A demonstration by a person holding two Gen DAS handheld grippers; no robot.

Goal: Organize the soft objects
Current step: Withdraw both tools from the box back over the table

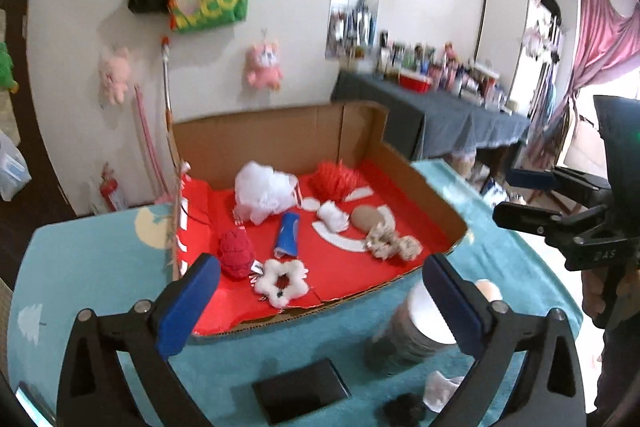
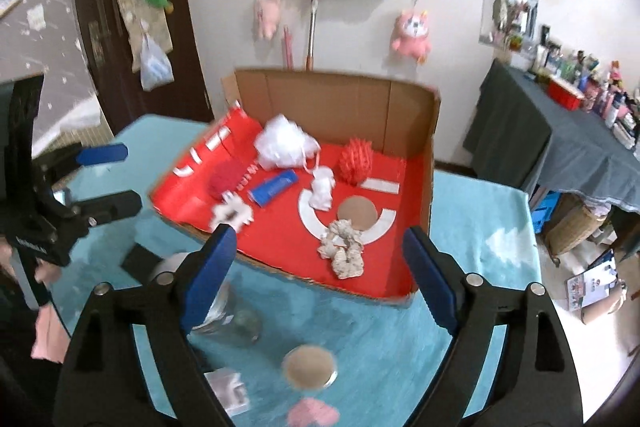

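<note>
- The left gripper (image 1: 320, 291) is hovering over the near edge of the box with its blue-padded jaws spread wide and nothing between them.
- The right gripper (image 2: 320, 267) is likewise standing apart and empty, above the box's front rim.
- A shallow corrugated cardboard box (image 1: 420, 163), lined in glossy red with white lettering, is sitting on a teal cloth-covered table (image 1: 100, 267).
- Inside it are lying a fluffy white mesh puff (image 1: 264, 191), a spiky red pom (image 1: 340, 179), a knitted red ball (image 1: 236, 251), a blue tube (image 1: 289, 233), a fuzzy white star-shaped ring (image 1: 282, 281) and a crinkled beige scrunchie (image 1: 392, 241).
- A clear jar (image 2: 232, 319) is lying sideways on the cloth outside.
</note>
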